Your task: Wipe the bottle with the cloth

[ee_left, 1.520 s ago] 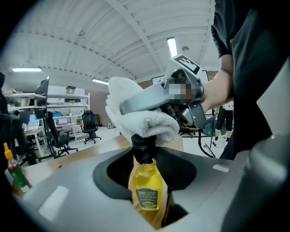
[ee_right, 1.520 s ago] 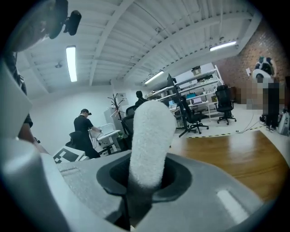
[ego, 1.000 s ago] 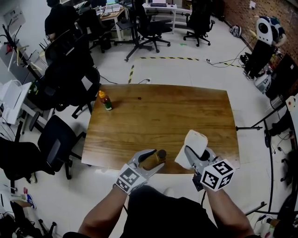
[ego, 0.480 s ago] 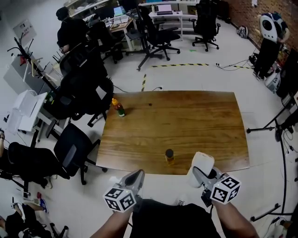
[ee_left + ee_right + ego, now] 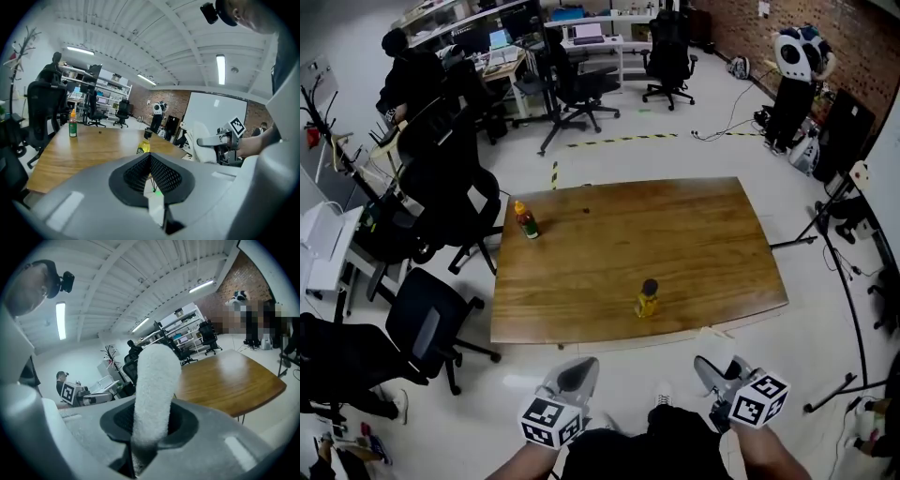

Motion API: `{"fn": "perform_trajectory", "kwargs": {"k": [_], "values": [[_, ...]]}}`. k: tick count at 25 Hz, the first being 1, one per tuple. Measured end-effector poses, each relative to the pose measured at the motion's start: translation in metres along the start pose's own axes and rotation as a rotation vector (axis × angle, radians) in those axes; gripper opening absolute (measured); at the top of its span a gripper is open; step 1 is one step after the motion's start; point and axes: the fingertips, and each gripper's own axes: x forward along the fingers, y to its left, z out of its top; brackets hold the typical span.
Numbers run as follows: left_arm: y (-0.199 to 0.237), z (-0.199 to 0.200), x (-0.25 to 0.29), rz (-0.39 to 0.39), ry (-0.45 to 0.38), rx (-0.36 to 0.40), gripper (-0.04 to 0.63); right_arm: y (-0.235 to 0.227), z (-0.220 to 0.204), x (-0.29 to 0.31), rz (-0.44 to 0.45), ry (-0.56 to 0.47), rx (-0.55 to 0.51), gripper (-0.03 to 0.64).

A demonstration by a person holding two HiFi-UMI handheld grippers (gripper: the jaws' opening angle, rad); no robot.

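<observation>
A small yellow-labelled bottle (image 5: 647,299) with a dark cap stands upright near the front edge of the wooden table (image 5: 694,234); the left gripper view shows this bottle (image 5: 144,143) ahead. My left gripper (image 5: 575,373) is shut with nothing in it, held over the floor short of the table; its jaws (image 5: 151,174) meet in its own view. My right gripper (image 5: 713,371) is also off the table, shut on a white fluffy cloth (image 5: 154,390) that stands up between its jaws. The cloth (image 5: 202,142) also shows to the right in the left gripper view.
A second bottle (image 5: 525,221) with an orange cap stands at the table's far left corner. Black office chairs (image 5: 431,319) crowd the left side. Desks, more chairs and a seated person (image 5: 403,70) are at the back. A stand (image 5: 825,211) and cables lie to the right.
My left gripper let go of the bottle and shut. Both grippers drew back off the table towards the body. The bottle now stands alone on the table.
</observation>
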Motion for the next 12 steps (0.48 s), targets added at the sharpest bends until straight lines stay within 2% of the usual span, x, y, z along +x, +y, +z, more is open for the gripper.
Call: {"fn": "perform_trajectory", "kwargs": {"k": [7, 12], "values": [[0.003, -0.008, -0.036, -0.013, -0.002, -0.041, 0.017, 0.04, -0.028, -0.027, -0.046, 0.025, 0.007, 0.077], [-0.001, -0.001, -0.043, 0.038, -0.031, -0.058, 0.017, 0.04, -0.029, -0.037, -0.023, 0.04, 0.003, 0.077]]}}
